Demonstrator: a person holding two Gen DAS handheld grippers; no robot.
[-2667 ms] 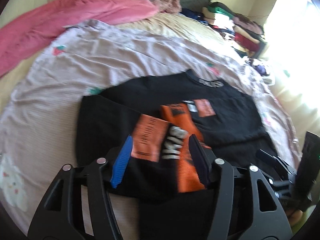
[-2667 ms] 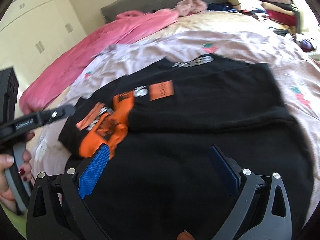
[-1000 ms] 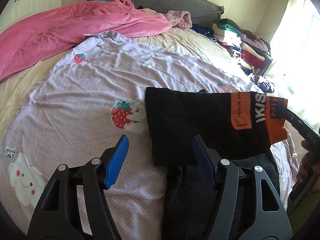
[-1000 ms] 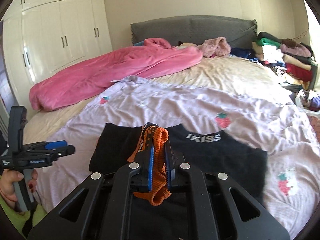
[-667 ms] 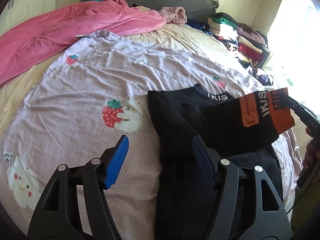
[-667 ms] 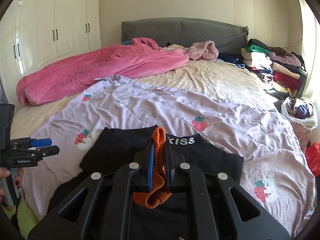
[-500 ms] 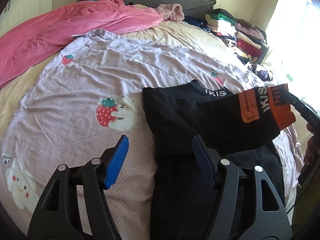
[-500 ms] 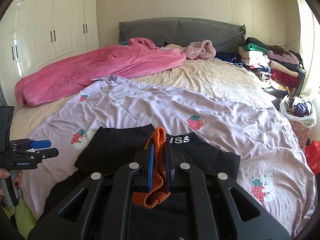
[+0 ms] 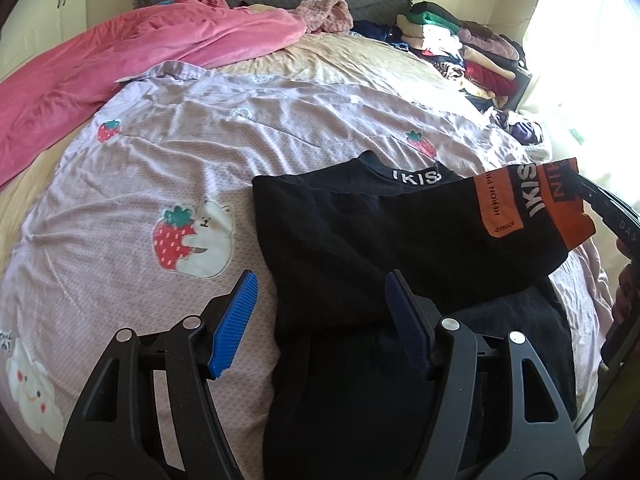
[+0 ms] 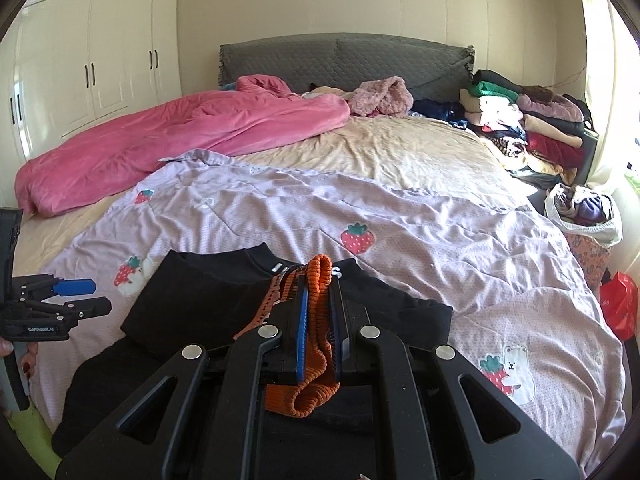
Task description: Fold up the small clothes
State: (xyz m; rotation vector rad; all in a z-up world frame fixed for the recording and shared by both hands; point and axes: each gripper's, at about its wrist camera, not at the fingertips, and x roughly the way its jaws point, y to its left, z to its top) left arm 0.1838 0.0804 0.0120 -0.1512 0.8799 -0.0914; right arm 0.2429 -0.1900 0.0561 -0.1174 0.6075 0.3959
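Right tool (image 10: pixel 318 332): clenched on the orange ribbed cuff (image 10: pixel 316 360) of the black sweater (image 10: pixel 208 300); cuff is bunched between the blue pads and hangs below them. In the left wrist view the sleeve (image 9: pixel 440 236) is seen lifted and stretched across the sweater body toward the right edge, orange band with white lettering at its end.

Left tool (image 9: pixel 320 320): released, nothing between the pads; held over the sweater's left edge, one blue pad (image 9: pixel 234 320) over the quilt, the other over black fabric.

Sweater is laid flat near the foot of the bed, on the lilac strawberry-print quilt (image 10: pixel 420 216), collar pointed toward the headboard.

Further back: pink duvet (image 10: pixel 180 140) is heaped along the left side, beige sheet (image 10: pixel 400 152) is exposed beyond the quilt, stacked clothes (image 10: pixel 528 120) are piled at the right, grey headboard (image 10: pixel 340 60) and white wardrobe (image 10: pixel 88 60) are seen behind.
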